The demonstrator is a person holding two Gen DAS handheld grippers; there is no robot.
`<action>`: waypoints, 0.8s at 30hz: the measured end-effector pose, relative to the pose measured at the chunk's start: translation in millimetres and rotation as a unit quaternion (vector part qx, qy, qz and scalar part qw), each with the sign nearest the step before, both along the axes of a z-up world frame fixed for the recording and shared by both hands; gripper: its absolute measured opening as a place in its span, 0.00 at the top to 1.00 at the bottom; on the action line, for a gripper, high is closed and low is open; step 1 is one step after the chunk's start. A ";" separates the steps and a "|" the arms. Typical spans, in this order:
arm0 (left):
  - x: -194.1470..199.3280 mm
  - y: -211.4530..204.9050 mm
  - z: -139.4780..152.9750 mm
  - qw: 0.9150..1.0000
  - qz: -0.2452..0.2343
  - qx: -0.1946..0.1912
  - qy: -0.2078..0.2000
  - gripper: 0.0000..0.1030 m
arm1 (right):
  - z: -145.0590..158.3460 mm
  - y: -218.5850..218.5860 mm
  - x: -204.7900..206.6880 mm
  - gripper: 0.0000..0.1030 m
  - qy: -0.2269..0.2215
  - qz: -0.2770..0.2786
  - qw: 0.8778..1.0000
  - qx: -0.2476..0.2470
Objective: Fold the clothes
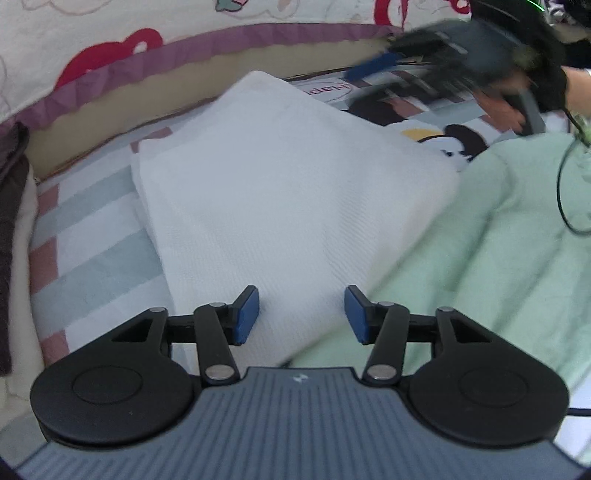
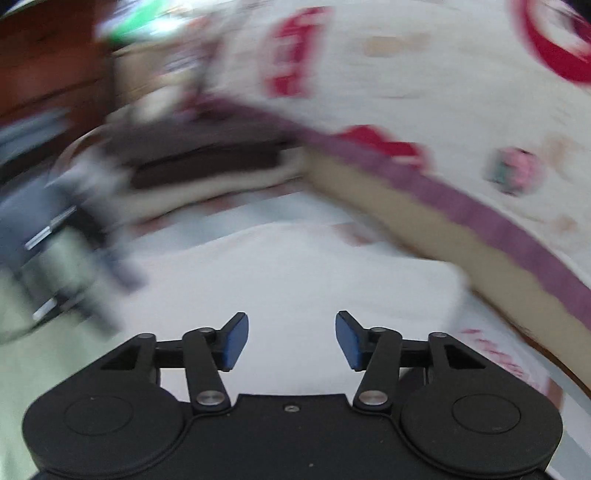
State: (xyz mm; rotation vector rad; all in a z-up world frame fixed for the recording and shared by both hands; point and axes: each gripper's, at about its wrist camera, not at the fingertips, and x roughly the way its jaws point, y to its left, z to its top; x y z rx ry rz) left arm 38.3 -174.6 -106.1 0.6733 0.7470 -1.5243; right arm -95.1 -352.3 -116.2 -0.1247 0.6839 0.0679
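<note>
White folded cloth [image 1: 280, 192] lies flat on a striped bed sheet [image 1: 88, 254], touching a pale green garment [image 1: 498, 236]. Above it the left gripper [image 1: 301, 310] hangs with jaws apart, empty. Though blurred, the right gripper [image 2: 291, 339] also looks spread and empty.

Striped bedsheet [image 1: 92, 236], pale blue, white and pink bands, cartoon mouse print [image 1: 458, 144] at far side. Cream quilt [image 1: 110, 33] with red shapes and purple border [image 1: 207, 48] along back. Dark brown cloth [image 1: 9, 221] at left edge. Thin black cable [image 1: 563, 192] at right.
</note>
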 end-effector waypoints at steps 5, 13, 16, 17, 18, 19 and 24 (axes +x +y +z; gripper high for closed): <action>-6.6 2.8 2.4 1.000 -0.005 -0.002 -0.031 0.48 | -32.7 57.3 -18.2 0.43 0.062 0.108 0.988 -0.094; -23.6 -0.2 14.8 0.999 -0.007 -0.036 -0.033 0.48 | -78.4 71.4 -30.4 0.48 0.036 0.123 0.940 -0.315; -35.6 -4.9 14.5 0.997 -0.027 -0.045 -0.058 0.47 | -58.2 65.7 -26.4 0.63 0.022 0.103 0.953 -0.285; -38.9 -7.7 13.7 0.996 -0.037 -0.043 -0.066 0.46 | -50.2 63.7 -25.8 0.66 0.013 0.093 0.958 -0.271; -42.2 -10.5 12.9 0.995 -0.046 -0.041 -0.074 0.45 | -42.6 59.7 -22.2 0.67 0.006 0.081 0.963 -0.257; -45.5 -13.3 12.1 0.994 -0.055 -0.039 -0.083 0.45 | -35.0 55.7 -18.5 0.67 -0.001 0.069 0.968 -0.242; -54.7 -39.0 11.3 0.989 -0.076 -0.017 -0.124 0.44 | -15.5 32.9 -14.3 0.67 -0.006 0.046 0.983 -0.177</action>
